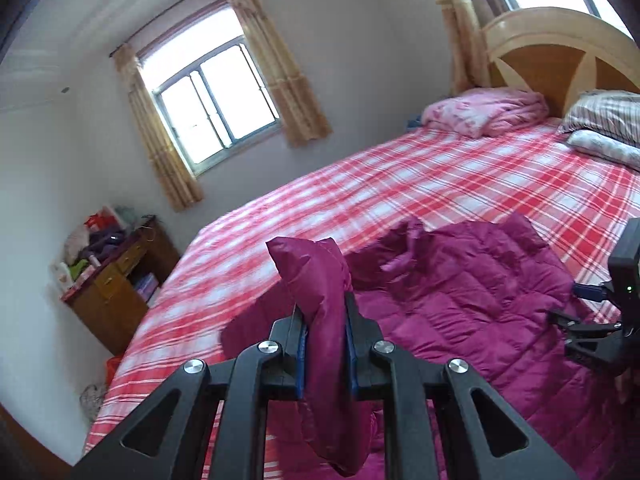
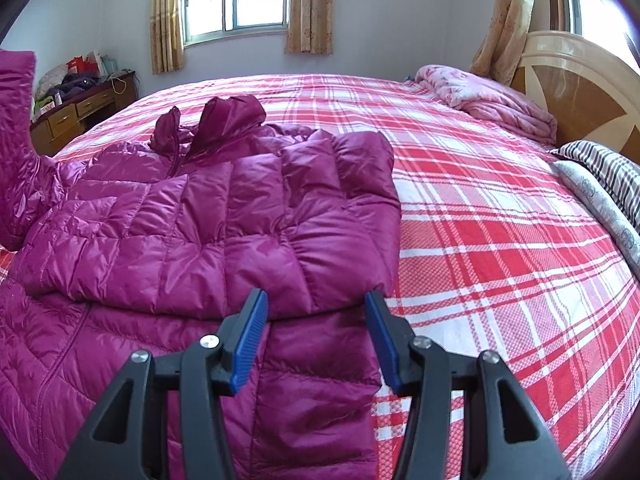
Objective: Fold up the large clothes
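A magenta quilted down jacket (image 2: 208, 216) lies spread on the red plaid bed (image 2: 500, 240), one sleeve folded across its body. It also shows in the left wrist view (image 1: 472, 304). My left gripper (image 1: 325, 320) is shut on the jacket's other sleeve (image 1: 320, 280) and holds it lifted above the bed; that raised sleeve (image 2: 16, 128) shows at the left edge of the right wrist view. My right gripper (image 2: 316, 316) is open and empty, its blue pads (image 2: 250, 340) just above the jacket's right edge. The right gripper (image 1: 608, 320) also appears at the right of the left wrist view.
A folded pink quilt (image 2: 492, 96) and pillows (image 2: 604, 184) lie by the wooden headboard (image 2: 580, 84). A cluttered wooden desk (image 1: 116, 280) stands by the bed's far side under the curtained window (image 1: 212, 104). The plaid sheet (image 1: 360, 184) stretches beyond the jacket.
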